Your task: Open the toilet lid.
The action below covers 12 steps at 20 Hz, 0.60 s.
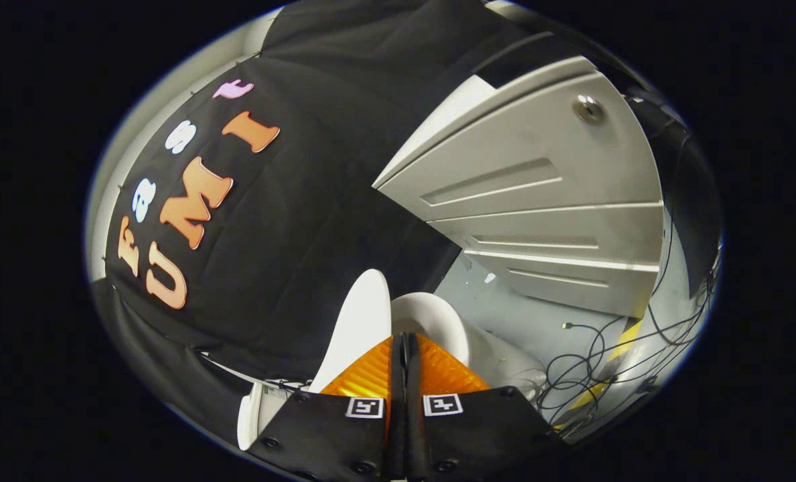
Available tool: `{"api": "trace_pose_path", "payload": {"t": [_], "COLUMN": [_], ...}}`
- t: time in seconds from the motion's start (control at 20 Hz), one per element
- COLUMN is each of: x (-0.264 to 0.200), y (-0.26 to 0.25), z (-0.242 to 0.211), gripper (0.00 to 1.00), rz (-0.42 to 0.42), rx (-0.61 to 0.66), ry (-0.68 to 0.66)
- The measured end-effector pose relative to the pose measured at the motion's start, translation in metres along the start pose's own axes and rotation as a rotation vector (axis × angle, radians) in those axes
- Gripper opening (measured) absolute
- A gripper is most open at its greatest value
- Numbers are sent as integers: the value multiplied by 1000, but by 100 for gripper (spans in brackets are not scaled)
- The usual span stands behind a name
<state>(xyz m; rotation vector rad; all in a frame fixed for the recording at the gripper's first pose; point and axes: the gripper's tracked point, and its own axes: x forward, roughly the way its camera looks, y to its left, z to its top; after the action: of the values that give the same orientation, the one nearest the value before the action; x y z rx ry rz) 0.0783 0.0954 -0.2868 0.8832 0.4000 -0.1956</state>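
Largest, a white cabinet (538,201) stands well beyond the fingers. Nearer, the toilet lid (361,328) rises upright just ahead of them, beside the open bowl (438,321), so it seems already lifted. The gripper (404,355) is clenched, empty, fingertips together.

Pale grey floor (538,321) is seen beyond the fingers of the gripper (405,348), which are pressed together with nothing gripped. The white toilet (438,321) is stood on it, lid (361,321) raised. Tangled black cables (592,361), a yellow strip (622,341) and the grey panelled cabinet (538,201) are rested on it too.
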Motion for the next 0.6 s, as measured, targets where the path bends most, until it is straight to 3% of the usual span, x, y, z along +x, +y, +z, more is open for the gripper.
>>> {"api": "trace_pose_path", "payload": {"t": [0.35,0.6], "x": [-3,-22], "y": [45,129], "z": [15,23], "gripper": [8,8], "rz": [25,147], "rx": [-130,-297], "ry": [-2,-2]}}
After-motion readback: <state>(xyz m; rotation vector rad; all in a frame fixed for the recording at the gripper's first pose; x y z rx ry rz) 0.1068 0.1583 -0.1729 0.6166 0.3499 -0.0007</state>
